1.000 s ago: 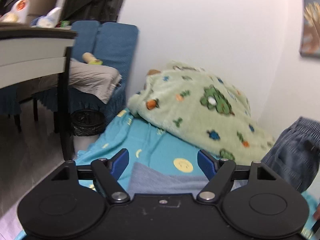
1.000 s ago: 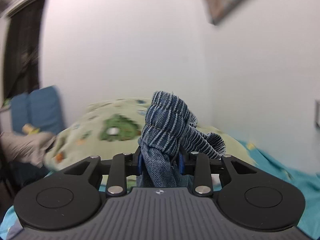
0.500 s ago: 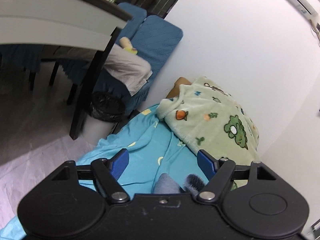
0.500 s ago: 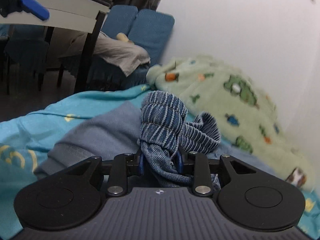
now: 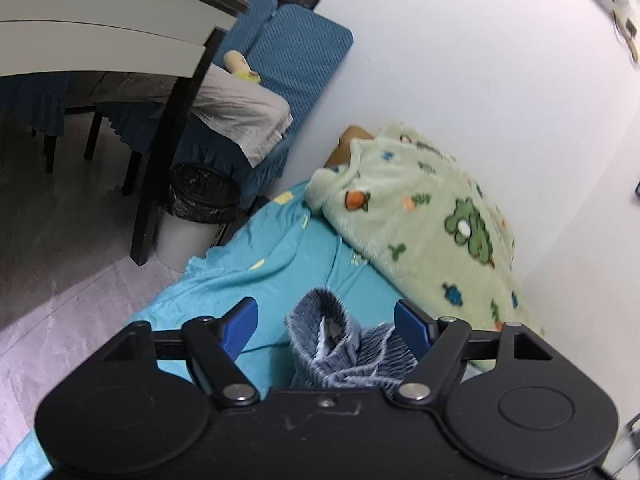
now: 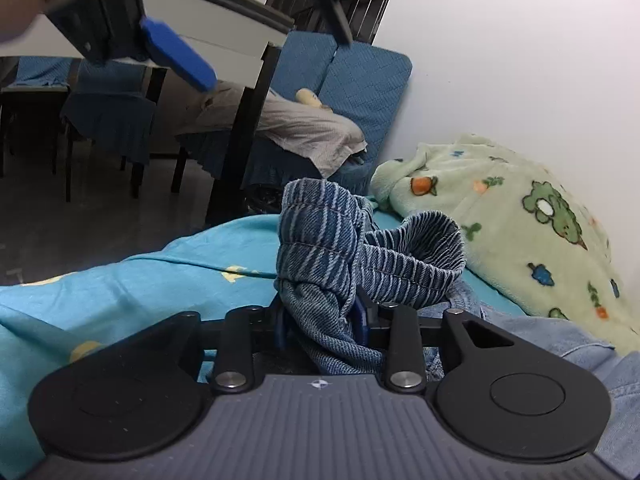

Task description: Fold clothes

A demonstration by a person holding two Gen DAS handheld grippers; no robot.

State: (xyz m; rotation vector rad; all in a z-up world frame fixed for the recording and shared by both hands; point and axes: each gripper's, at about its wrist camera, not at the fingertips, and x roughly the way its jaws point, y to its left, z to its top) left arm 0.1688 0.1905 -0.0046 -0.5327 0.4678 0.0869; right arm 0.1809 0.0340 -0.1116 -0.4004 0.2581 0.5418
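Here, denim garment (image 6: 320,264) soft, limp, fairly heavy, bunched on blue sheet (image 6: 120,280) beside green blanket (image 6: 520,220). Right gripper (image 6: 320,320) pinching gathered waistband, jaws just easing apart. Left gripper (image 5: 326,318) spread, empty, waistband between fingers untouched. Best hold: thick hem or waistband.

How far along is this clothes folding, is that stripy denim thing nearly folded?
Not nearly. Nothing looks folded yet. The striped denim garment is bunched between the pads of the right gripper, whose jaws have just been opening, over the blue bedsheet. The left gripper is open with nothing gripped. Still to do: lay the garment flat, fold it and set it down.
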